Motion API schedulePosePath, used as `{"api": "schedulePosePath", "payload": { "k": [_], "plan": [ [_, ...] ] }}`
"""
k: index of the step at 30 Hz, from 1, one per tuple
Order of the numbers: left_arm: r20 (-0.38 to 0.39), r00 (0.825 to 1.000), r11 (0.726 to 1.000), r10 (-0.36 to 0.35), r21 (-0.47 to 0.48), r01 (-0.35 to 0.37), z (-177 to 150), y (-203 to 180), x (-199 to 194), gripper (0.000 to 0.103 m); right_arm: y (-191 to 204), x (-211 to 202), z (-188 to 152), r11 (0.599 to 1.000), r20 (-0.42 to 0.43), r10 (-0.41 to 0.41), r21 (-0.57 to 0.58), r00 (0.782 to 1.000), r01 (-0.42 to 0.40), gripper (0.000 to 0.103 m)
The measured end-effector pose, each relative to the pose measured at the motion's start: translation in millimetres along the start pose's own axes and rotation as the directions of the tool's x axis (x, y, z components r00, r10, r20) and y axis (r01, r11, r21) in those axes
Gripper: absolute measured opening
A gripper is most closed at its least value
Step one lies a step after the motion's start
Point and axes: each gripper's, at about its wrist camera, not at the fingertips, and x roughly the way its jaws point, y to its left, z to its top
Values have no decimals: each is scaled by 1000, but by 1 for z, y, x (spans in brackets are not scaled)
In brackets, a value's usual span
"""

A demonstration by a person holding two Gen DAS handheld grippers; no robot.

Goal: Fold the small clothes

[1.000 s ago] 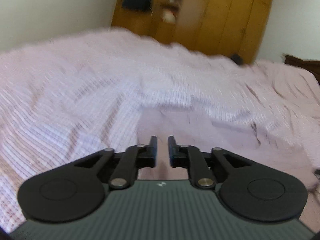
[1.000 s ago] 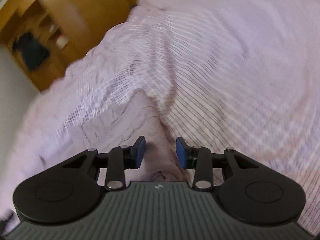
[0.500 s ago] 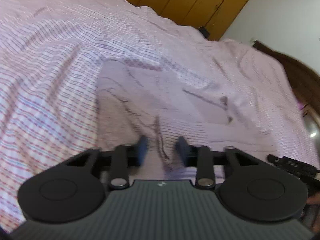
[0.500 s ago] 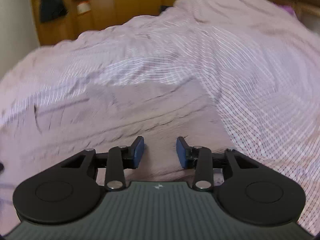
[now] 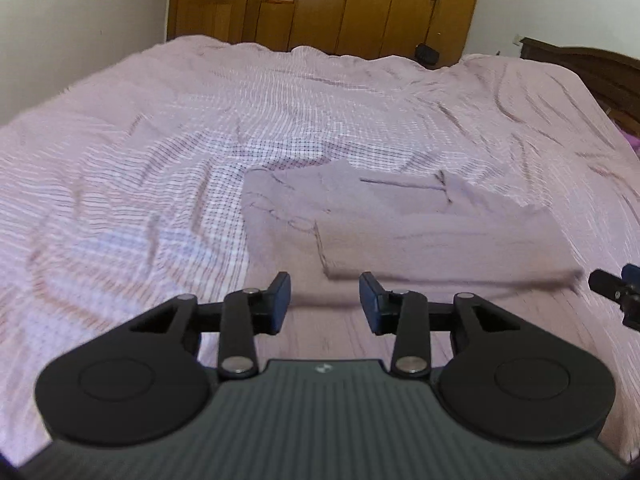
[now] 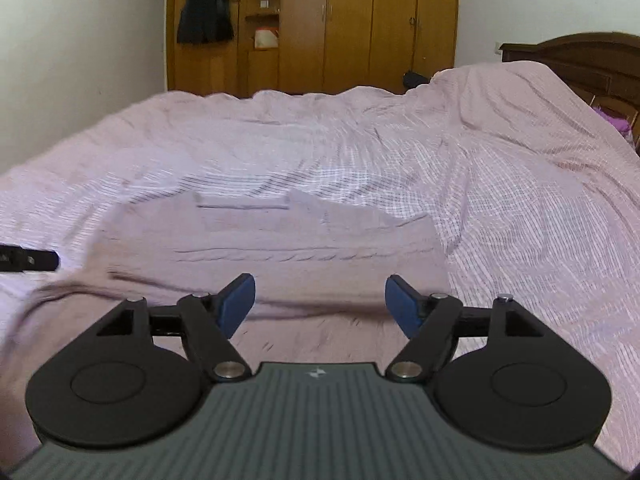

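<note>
The garment (image 5: 400,228), a mauve knitted piece, lies on the bed (image 5: 160,152), on top of its pink checked cover. We take the garment as our landmark. It is folded over itself: an upper layer lies across the lower one, and its folded edge runs along the side nearest us. In the right wrist view (image 6: 280,248) we see a cable pattern running across the upper layer, parallel to that near edge, and a pale band at its far edge.

Our left gripper (image 5: 324,300) hovers just above the near edge of the garment, towards its left part. Its jaws are opening, with a clear gap between the blue pads (image 5: 280,300), and nothing sits between them; the cloth lies below, not pinched.

Our right gripper (image 6: 320,300) hangs over the near edge too, further to the right. Its jaws are also opening and stand wider than the left ones, with nothing between them. Its tip also shows at the right edge of the left wrist view, just beside the garment's near right corner.

Beyond the garment, past the far side of the bed, stands a wooden wardrobe (image 6: 360,20). A dark piece of clothing (image 6: 204,8) hangs at its left end. To the right of the garment, well apart, rises a dark wooden headboard (image 6: 580,52).
</note>
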Motion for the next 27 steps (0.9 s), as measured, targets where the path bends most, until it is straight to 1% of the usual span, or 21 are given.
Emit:
{"api": "schedulePosePath", "payload": {
  "k": [2,4,7,10,13,17,20,22,25,26,27],
  "plan": [
    [11,1000,1000,4,-7,-4,-4,-3,-26,40,3,-30,-2,1000,22,24,3,999,-24,75],
    [33,999,1000,14,-21,-13,-10,-3,-53,41,7,-58,-6,999,55,40,-18,998,-39,75],
    [65,998,1000,21,-10,-21,-17,-5,-85,46,9,-95,-12,999,81,42,-25,996,-40,75],
    [94,995,999,40,9,-41,-25,-7,-113,47,6,-124,-19,999,88,53,6,995,-54,75],
    [111,992,998,53,11,-55,-34,-5,-130,47,1,-144,-29,999,85,47,13,995,-48,75],
    [127,989,997,70,12,-72,-52,9,-142,47,-12,-144,-49,1000,66,19,17,998,-20,76],
    [121,989,997,81,-19,-79,-71,28,-141,47,-29,-130,-68,997,27,-15,71,1000,13,76],
    [111,990,996,82,-55,-76,-84,42,-133,47,-38,-126,-84,995,27,-18,98,999,16,76],
    [97,994,992,49,-120,-38,-108,61,-115,47,-51,-115,-108,992,20,-52,116,998,49,76],
    [78,996,989,46,-147,-34,-115,66,-107,47,-56,-110,-114,990,22,-72,125,997,69,77],
    [39,998,983,56,-178,-48,-121,72,-96,47,-63,-103,-120,984,25,-106,146,994,101,78]
  ]
}}
